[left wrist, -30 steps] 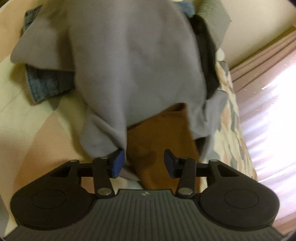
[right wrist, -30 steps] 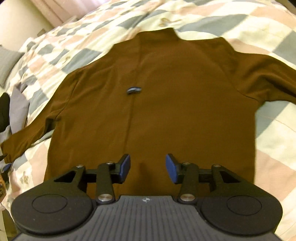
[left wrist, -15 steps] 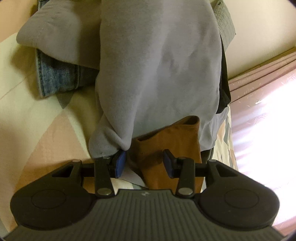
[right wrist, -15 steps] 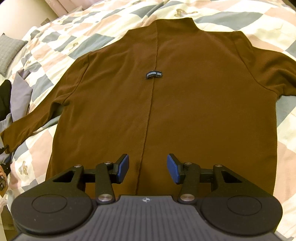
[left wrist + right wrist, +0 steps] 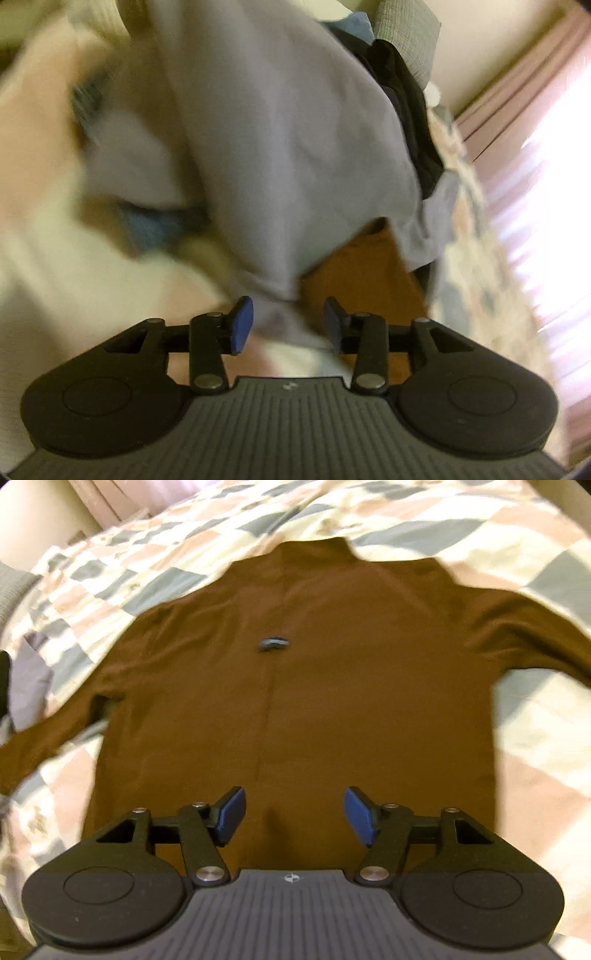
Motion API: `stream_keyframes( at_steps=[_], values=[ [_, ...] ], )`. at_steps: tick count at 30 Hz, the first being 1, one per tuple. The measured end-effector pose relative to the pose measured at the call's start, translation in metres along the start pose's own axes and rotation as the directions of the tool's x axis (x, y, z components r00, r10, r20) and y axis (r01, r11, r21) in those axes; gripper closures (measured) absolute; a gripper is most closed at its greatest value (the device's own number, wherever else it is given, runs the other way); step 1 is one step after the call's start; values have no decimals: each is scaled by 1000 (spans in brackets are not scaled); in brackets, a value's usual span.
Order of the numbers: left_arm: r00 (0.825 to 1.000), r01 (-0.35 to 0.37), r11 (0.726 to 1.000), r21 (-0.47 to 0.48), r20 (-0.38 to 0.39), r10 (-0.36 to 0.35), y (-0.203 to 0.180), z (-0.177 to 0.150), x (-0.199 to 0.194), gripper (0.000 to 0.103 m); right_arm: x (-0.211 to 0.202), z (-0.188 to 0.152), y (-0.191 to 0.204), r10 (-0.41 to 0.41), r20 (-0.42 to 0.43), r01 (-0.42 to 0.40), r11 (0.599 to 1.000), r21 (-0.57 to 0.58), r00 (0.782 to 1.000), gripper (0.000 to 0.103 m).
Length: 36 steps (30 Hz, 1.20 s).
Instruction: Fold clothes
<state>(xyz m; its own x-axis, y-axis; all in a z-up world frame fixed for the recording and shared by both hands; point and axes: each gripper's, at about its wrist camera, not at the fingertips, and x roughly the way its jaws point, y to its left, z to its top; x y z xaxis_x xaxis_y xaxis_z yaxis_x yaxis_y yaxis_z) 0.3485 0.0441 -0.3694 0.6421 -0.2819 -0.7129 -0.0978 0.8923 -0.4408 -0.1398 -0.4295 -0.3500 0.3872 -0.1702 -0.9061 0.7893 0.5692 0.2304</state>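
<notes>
Hovering low over the bed, the right hand-held gripper (image 5: 291, 818) has its blue pads spread wide with nothing between them. Directly ahead of it and beneath it lies the brown shirt (image 5: 314, 701), spread flat on the patchwork quilt (image 5: 155, 561), collar at the far end, hem nearest the gripper. A small dark label (image 5: 274, 644) sits on the centre seam ahead of the jaws. One sleeve reaches out to the gripper's left, the other to its right, both resting on the quilt. A bit of grey cloth shows at the far left edge of that view.

Over on the other side, the left hand-held gripper (image 5: 289, 325) is open too, pads apart and holding nothing. The picture is smeared with motion blur. A fold of the grey garment (image 5: 280, 155) hangs down right in front of it, its lowest edge sitting between the two pads; whether cloth touches a pad, I cannot tell. Just ahead and to the right of the jaws, an end of the brown shirt's sleeve (image 5: 369, 266) pokes out from under the grey. Blue denim (image 5: 159, 225) peeks out ahead on the left, dark clothing (image 5: 406, 96) lies further ahead on the right, and pink curtains (image 5: 535, 155) glow at the right edge.
</notes>
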Motion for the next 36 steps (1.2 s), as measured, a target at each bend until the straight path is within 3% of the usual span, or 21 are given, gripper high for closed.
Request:
stream_keyframes(
  at_steps=[2, 4, 6, 8, 11, 13, 14, 17, 18, 21, 26, 29, 36],
  values=[
    [989, -147, 986, 73, -9, 148, 8, 5, -23, 64, -17, -10, -14, -42, 8, 41, 998, 38, 999, 41],
    [984, -166, 978, 129, -38, 172, 10, 0, -53, 64, -36, -23, -26, -66, 11, 65, 995, 82, 998, 41],
    [979, -155, 956, 247, -92, 183, 2, -17, -83, 63, -55, -37, -38, -82, 12, 80, 989, 127, 997, 41],
    [970, -68, 916, 396, -188, 154, -37, -46, -102, 60, -71, -52, -43, -97, 1, 96, 985, 145, 995, 41],
    [933, 119, 816, 566, -345, 103, -89, -105, -136, 57, -92, -73, -44, -76, -2, 76, 985, 158, 997, 39],
    [906, 242, 721, 650, -416, 71, -128, -159, -171, 52, -107, -85, -41, -51, 6, 49, 986, 161, 999, 39],
    [894, 293, 681, 671, -445, 55, -140, -179, -187, 44, -116, -92, -40, -39, 12, 37, 986, 160, 999, 39],
    [855, 430, 549, 717, -519, 8, -173, -238, -239, 42, -152, -109, -39, -10, 42, 3, 987, 158, 999, 34],
    [854, 451, 505, 736, -520, -5, -182, -254, -260, 39, -164, -115, -39, 0, 52, -8, 987, 158, 999, 31],
    [863, 462, 438, 771, -505, -22, -203, -293, -316, 35, -202, -134, -39, 16, 73, -26, 991, 134, 997, 30],
    [884, 450, 375, 810, -464, -58, -209, -319, -381, 30, -255, -165, -39, 5, 113, -16, 995, 96, 994, 28],
    [891, 443, 354, 823, -449, -71, -208, -325, -417, 28, -277, -180, -41, 0, 140, -13, 996, 93, 990, 26],
    [910, 411, 352, 841, -401, -105, -202, -329, -454, 23, -302, -203, -41, 9, 175, -21, 998, 63, 985, 23]
  ],
)
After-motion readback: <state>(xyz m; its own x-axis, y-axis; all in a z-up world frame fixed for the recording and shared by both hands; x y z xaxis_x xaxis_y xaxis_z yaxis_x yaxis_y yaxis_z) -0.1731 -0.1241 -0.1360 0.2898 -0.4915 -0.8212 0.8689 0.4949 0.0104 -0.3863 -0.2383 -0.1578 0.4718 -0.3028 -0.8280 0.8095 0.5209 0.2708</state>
